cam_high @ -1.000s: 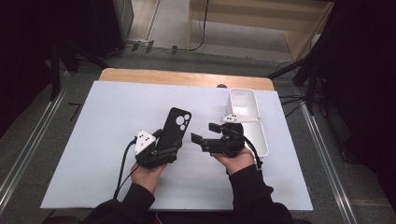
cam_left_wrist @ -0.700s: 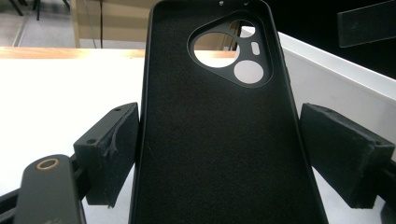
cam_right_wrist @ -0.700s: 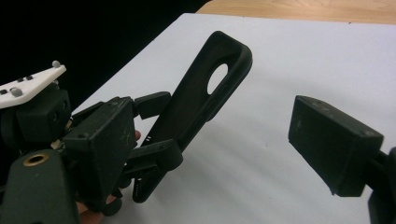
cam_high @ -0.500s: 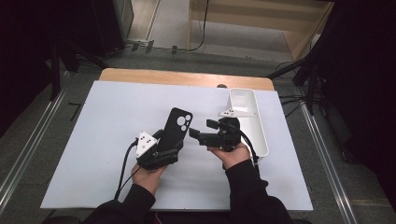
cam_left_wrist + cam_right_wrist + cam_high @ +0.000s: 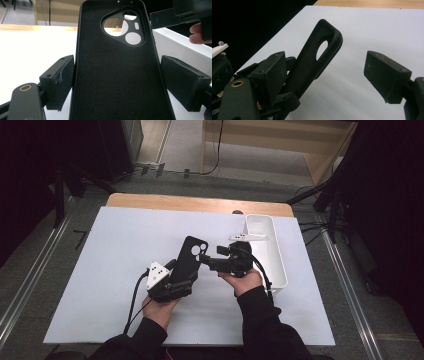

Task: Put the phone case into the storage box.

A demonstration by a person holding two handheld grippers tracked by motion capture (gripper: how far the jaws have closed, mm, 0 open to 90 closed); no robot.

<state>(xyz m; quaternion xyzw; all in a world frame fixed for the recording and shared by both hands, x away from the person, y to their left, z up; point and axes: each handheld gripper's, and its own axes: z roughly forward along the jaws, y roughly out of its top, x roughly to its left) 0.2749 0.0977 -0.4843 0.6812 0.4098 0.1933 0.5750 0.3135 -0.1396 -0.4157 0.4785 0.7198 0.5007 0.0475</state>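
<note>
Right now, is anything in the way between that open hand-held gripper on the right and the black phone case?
Nothing visible. The right hand-held gripper stands open beside the phone case, with bare white table behind; the left hand-held gripper holds the case lower down.

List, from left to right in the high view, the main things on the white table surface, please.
Left tool → black phone case that it holds → right tool → white bin.
</note>
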